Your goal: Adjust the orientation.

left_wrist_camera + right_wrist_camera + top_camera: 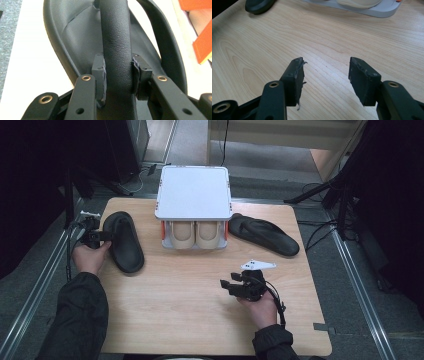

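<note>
From the high view I see my left gripper (102, 236) at the table's left edge, set against the black rubber slide sandal (123, 241) lying on the pale wooden table (185, 305), while my right gripper (231, 284) rests low at the front right, well apart from the second black sandal (263, 234) beside the white two-tier shoe rack (193, 192). In the left gripper view my pads (99, 72) are clamped on the sandal's strap (116, 37). In the right gripper view my jaws stand apart over bare wood.
</note>
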Motion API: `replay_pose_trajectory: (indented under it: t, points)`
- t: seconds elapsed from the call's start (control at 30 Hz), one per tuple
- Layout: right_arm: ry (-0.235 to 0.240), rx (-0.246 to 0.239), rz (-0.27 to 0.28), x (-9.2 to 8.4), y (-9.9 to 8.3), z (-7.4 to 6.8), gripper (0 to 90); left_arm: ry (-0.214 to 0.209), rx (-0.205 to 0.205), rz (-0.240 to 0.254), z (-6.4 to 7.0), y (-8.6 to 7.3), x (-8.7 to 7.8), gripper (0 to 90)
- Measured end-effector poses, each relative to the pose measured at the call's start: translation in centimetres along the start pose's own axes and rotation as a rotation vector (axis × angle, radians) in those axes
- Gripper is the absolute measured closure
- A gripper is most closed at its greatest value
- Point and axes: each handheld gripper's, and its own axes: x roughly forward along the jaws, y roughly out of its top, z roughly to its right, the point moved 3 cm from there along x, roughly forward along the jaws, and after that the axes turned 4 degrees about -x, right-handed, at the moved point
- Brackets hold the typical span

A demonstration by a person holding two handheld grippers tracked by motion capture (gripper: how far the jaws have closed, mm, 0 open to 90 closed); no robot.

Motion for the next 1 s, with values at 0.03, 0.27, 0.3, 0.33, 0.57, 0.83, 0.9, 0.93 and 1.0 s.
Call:
replay_pose_trajectory:
  t: [0.03, 0.27, 0.3, 0.33, 0.57, 0.83, 0.9, 0.93, 1.0]
  points:
    - [0.0, 0.0, 0.0, 0.0, 0.0, 0.0, 46.9, -0.005, -0.002, -0.001, 0.1, 0.0, -0.1, 69.2]
    - [0.001, 0.0, 0.016, -0.1, 0.1, 0.0, 46.8, -0.041, 0.013, 0.009, 0.8, 0.4, -1.1, 69.4]
    - [0.001, -0.002, 0.018, -0.2, 0.1, 0.0, 46.9, -0.05, 0.006, 0.019, 0.9, 0.4, -1.3, 69.5]
    - [0.003, -0.001, 0.026, -0.3, 0.2, 0.0, 46.8, -0.057, 0.017, 0.019, 1.1, 0.4, -1.6, 69.5]
    - [0.002, 0.008, 0.042, -0.6, 0.3, 0.2, 46.7, -0.096, 0.021, 0.046, 2.2, -0.2, -3.4, 69.4]
    - [0.001, 0.015, 0.052, -0.9, 0.4, 0.5, 46.5, -0.124, 0.036, 0.066, 3.5, -2.1, -5.1, 69.4]
    - [0.002, 0.019, 0.054, -0.9, 0.4, 0.6, 46.6, -0.131, 0.038, 0.063, 3.7, -2.5, -5.4, 69.4]
    - [0.003, 0.018, 0.051, -0.9, 0.5, 0.6, 46.4, -0.135, 0.041, 0.062, 3.8, -2.8, -5.6, 69.3]
    - [-0.002, 0.013, 0.048, -0.9, 0.7, 0.7, 46.3, -0.158, 0.033, 0.063, 4.0, -3.3, -6.0, 69.3]
